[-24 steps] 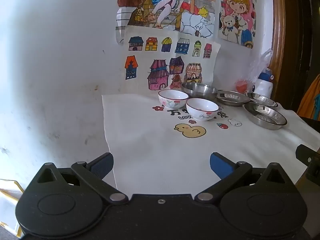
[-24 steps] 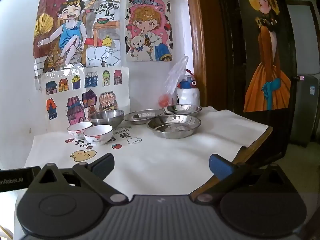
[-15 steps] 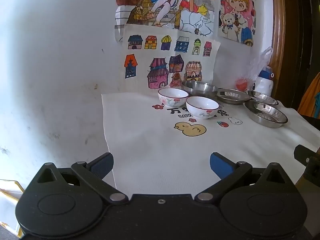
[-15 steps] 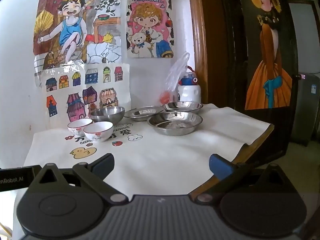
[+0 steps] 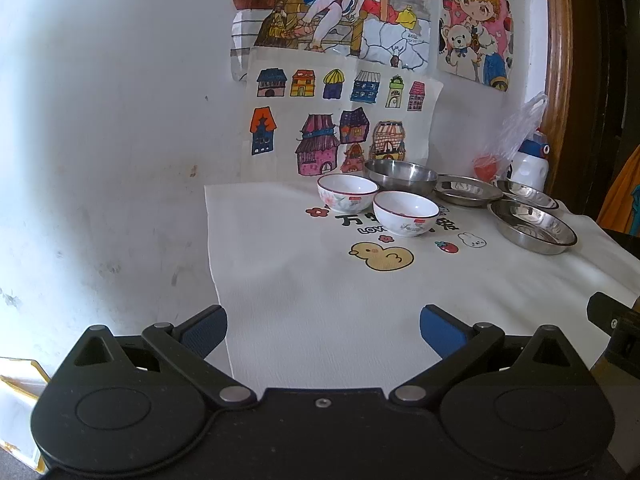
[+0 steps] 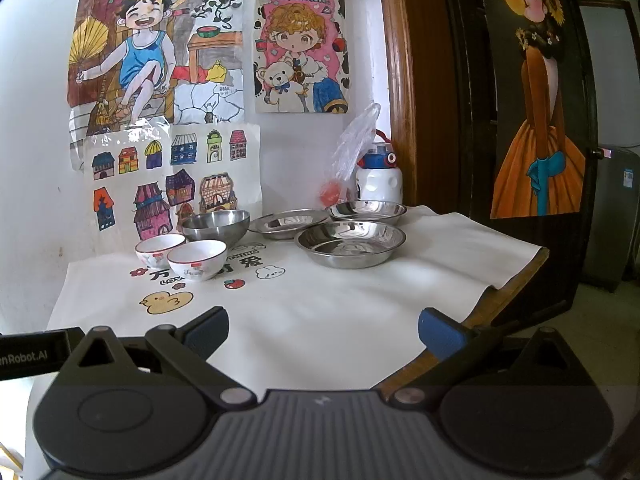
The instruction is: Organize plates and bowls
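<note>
Left gripper (image 5: 323, 322): my jaws spread wide, blue pads (image 5: 205, 330) apart, nothing between them, pointing forward and level. Right gripper (image 6: 323, 324): same, jaws wide, empty, level. The two sit side by side; each one's body edge shows in the other's view.

Both grippers have eased forward toward the dishes. Ahead of the left gripper (image 5: 323, 328), the two white bowls (image 5: 405, 213) and the steel plates (image 5: 532, 227) now sit a little lower and nearer than they did a moment ago, and the wall drawings (image 5: 340, 128) have slid down with them. Ahead of the right gripper (image 6: 323, 330), the steel bowl (image 6: 216, 225) and the plates (image 6: 351, 242) also stand slightly closer and larger, while the drawings (image 6: 176, 184) above them fill more of the view than before.
</note>
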